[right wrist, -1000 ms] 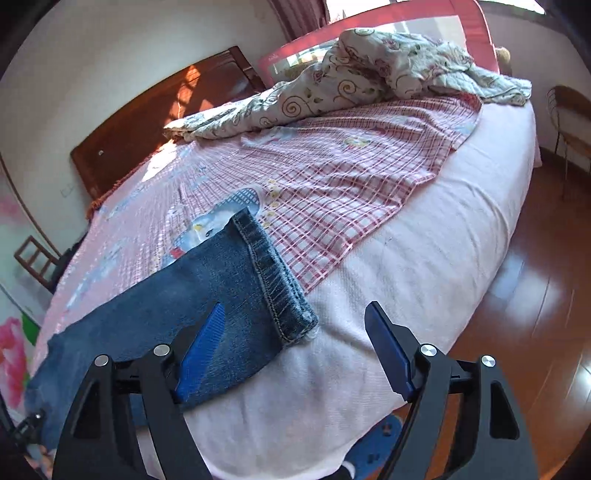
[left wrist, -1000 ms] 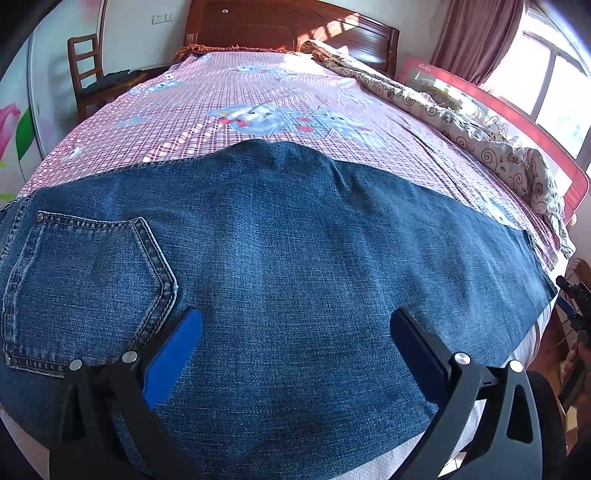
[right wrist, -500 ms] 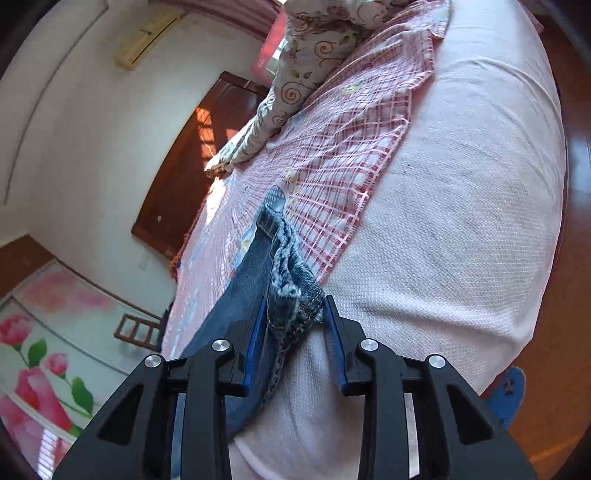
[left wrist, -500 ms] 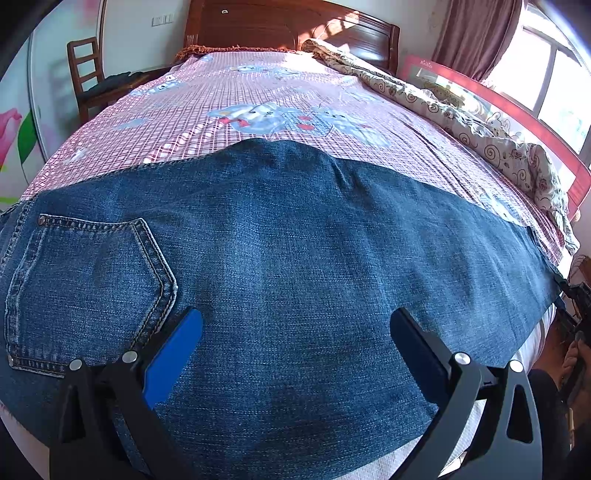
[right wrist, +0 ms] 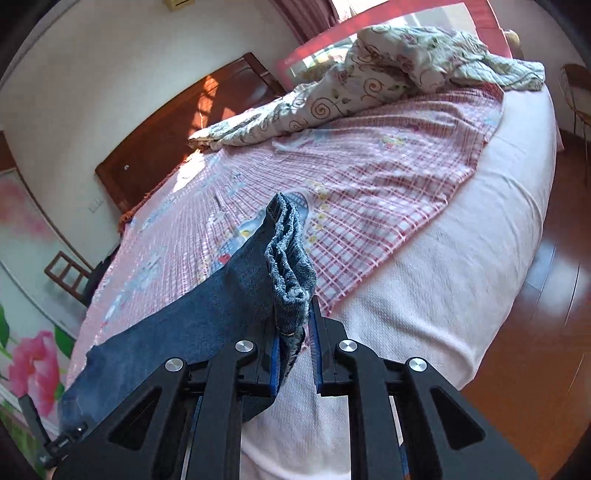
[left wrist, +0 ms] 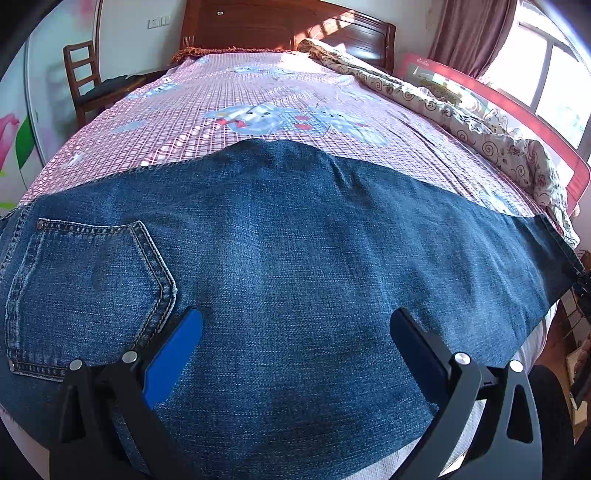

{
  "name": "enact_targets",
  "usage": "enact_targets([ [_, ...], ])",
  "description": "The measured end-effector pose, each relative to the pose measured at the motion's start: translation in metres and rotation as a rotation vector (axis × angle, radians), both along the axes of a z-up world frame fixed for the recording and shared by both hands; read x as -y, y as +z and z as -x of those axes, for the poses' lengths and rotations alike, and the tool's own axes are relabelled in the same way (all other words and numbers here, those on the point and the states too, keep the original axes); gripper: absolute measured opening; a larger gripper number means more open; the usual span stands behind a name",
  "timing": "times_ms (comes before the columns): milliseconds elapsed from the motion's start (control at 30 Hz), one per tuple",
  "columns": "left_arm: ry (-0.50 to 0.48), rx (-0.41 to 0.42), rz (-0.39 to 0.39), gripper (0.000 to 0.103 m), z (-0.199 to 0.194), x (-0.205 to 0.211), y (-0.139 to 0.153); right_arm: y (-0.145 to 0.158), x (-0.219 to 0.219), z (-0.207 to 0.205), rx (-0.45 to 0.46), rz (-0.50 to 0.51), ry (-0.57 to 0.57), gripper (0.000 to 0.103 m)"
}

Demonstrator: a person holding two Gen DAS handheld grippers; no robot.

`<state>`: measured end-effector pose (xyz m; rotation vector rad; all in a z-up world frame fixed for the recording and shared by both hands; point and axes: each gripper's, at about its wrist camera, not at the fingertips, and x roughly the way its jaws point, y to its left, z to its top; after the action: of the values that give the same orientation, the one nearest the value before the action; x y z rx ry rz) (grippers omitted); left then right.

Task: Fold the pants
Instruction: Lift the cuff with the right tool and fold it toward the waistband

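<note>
Blue jeans (left wrist: 295, 240) lie flat across the bed, back pocket (left wrist: 88, 288) at the left and leg end at the far right. My left gripper (left wrist: 295, 314) hovers open just over the thigh area, with only flat denim under its blue pads. In the right wrist view the leg (right wrist: 177, 332) runs away to the lower left. My right gripper (right wrist: 293, 317) is closing its jaws on the leg hem (right wrist: 291, 258). The bunched cuff stands up between the pads, which press on it, and it is raised off the mattress.
A pink checked sheet (left wrist: 258, 92) covers the bed (right wrist: 461, 277). A crumpled floral quilt (right wrist: 369, 85) lies along the red bed rail (left wrist: 517, 107). A wooden chair (left wrist: 81, 81) stands beside the headboard (left wrist: 288, 26). Wooden floor (right wrist: 554, 295) borders the bed.
My right gripper went from wide open over the flat hem to shut on it, and the cuff has been lifted and bunched. The left gripper has not moved.
</note>
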<state>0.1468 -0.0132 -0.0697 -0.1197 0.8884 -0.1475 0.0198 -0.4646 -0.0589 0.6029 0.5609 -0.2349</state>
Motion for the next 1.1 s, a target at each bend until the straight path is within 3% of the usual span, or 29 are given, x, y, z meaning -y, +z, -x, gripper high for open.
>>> enact_targets([
  [267, 0.023, 0.005, 0.050, 0.101, -0.001, -0.005, 0.002, 0.027, -0.003, -0.027, 0.102, -0.175, 0.041, 0.012],
  [467, 0.079, 0.035, 0.169, 0.101, 0.011, -0.034, 0.015, 0.068, -0.081, -0.063, 0.153, -0.167, 0.256, 0.012],
  [567, 0.110, 0.078, 0.162, 0.101, 0.025, -0.055, 0.021, 0.078, -0.131, -0.077, 0.154, -0.148, 0.368, 0.012],
  [667, 0.144, 0.070, 0.147, 0.101, 0.032, -0.077, 0.015, 0.078, -0.180, -0.087, 0.137, -0.137, 0.469, 0.012],
  [767, 0.130, 0.083, 0.180, 0.101, 0.034, -0.088, 0.009, 0.073, -0.227, -0.095, 0.107, -0.117, 0.569, 0.012],
  [900, 0.137, 0.090, 0.158, 0.101, 0.031, -0.083, 0.005, 0.053, -0.284, -0.105, 0.034, -0.061, 0.686, 0.012],
  [1100, 0.136, 0.078, 0.195, 0.101, 0.026, -0.089, 0.003, -0.016, -0.329, -0.114, -0.168, 0.025, 0.774, 0.012],
])
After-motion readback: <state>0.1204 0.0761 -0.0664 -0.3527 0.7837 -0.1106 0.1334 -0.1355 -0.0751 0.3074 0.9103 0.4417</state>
